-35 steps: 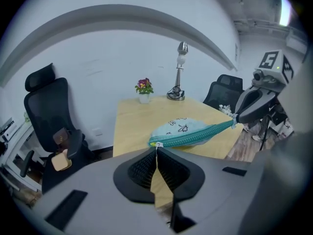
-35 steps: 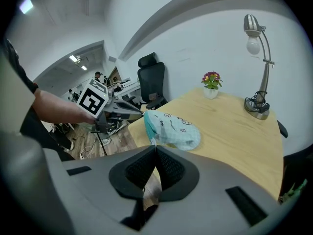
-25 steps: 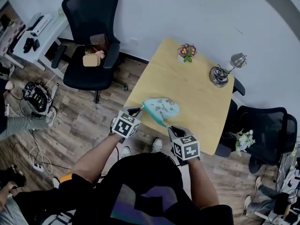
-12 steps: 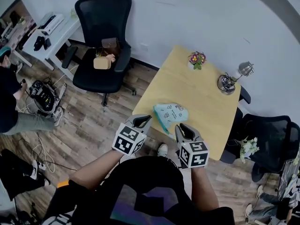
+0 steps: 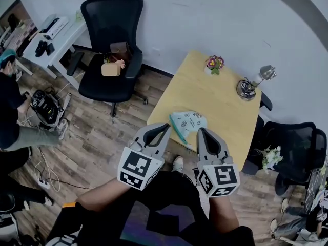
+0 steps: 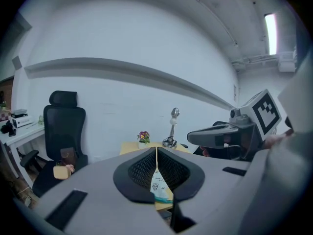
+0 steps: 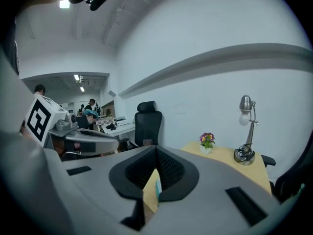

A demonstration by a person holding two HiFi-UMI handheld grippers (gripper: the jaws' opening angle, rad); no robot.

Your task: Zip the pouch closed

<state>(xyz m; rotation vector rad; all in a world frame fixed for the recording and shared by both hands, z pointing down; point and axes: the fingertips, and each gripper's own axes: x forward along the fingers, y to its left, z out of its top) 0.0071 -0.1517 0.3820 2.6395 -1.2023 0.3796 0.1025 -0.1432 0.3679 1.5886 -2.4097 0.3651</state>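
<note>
The light blue printed pouch lies flat on the wooden table, near its front left corner. My left gripper hangs shut above the table's near edge, clear of the pouch and empty. My right gripper hangs beside it, also shut and empty. In the left gripper view the jaws meet at the left gripper's tip, and the pouch shows below them. In the right gripper view the right gripper's jaws are together, with a sliver of the pouch and the table's edge beneath.
A small flower pot and a silver desk lamp stand at the table's far side. A black office chair with things on its seat is at the left, another chair at the right. A person stands at the far left.
Both grippers have let go of the pouch's ends and risen toward the head camera. The pouch stays on the table.
</note>
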